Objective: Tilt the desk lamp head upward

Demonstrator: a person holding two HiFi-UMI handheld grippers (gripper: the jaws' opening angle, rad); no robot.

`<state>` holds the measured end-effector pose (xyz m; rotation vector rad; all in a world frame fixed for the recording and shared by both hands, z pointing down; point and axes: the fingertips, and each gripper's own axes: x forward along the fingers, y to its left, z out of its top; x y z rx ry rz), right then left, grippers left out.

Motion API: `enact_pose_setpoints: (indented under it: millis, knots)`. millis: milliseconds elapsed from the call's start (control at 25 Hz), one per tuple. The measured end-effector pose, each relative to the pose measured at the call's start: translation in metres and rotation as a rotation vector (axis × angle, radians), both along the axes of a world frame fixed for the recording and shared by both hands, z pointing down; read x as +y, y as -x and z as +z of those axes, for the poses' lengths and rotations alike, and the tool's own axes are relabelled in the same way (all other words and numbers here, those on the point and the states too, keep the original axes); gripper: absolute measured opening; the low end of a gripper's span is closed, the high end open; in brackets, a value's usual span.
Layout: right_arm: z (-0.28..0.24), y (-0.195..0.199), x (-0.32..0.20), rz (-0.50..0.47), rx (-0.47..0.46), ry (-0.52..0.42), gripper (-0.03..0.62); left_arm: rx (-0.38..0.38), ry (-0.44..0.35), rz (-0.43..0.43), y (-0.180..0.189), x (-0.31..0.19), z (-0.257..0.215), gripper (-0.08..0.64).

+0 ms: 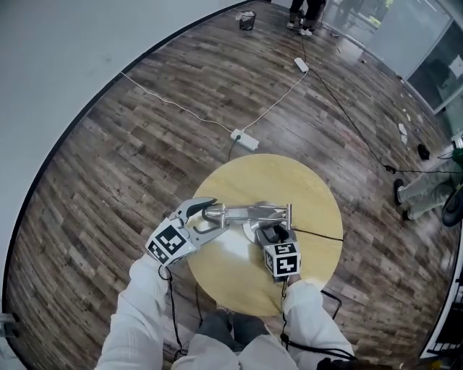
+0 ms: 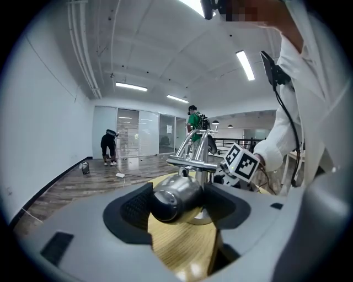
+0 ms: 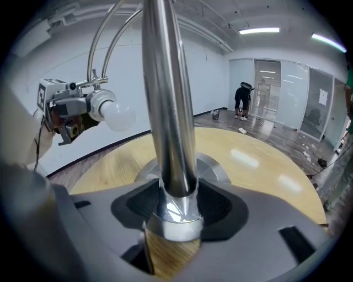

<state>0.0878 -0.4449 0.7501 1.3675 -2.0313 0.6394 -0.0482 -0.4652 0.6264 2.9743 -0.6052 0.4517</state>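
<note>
A chrome desk lamp stands on a round wooden table (image 1: 307, 189). My left gripper (image 1: 205, 217) is shut on the lamp head (image 1: 210, 212), which sits between the two black pads (image 2: 135, 206) in the left gripper view. The lamp head (image 2: 175, 202) is rounded and shiny, and its white bulb (image 3: 118, 117) shows in the right gripper view. Twin chrome rods (image 1: 253, 210) run from the head to the upright pole. My right gripper (image 3: 177, 204) is shut on that pole (image 3: 165, 110) just above the round base (image 3: 215, 168).
A black lamp cable (image 1: 318, 234) crosses the table to the right. On the wood floor lie a white power strip (image 1: 244, 139) and long cords. A bin (image 1: 247, 19) and a person (image 1: 305, 13) are far off. Another person's legs (image 1: 427, 194) are at the right.
</note>
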Motion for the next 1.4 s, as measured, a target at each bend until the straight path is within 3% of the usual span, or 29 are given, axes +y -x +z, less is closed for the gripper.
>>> enact_pose_setpoints:
  millis: [320,560,800,1120,1400]
  knots:
    - [-0.003,-0.001,0.005,-0.014,0.006,0.012,0.23,-0.017,-0.068,0.045,0.015,0.018,-0.038,0.276]
    - [-0.004,0.001,0.007,-0.027,0.01,0.018,0.23,0.118,-0.076,0.034,0.025,0.033,-0.107,0.264]
    - [-0.005,0.003,0.008,-0.04,0.012,0.035,0.23,0.163,-0.172,0.064,0.022,0.047,-0.156,0.258]
    - [-0.007,0.003,0.008,-0.062,0.035,0.047,0.23,0.142,-0.254,0.107,-0.002,0.052,-0.22,0.256]
    - [-0.01,0.0,0.012,-0.077,0.034,0.052,0.23,0.068,-0.312,0.209,-0.06,0.057,-0.276,0.253]
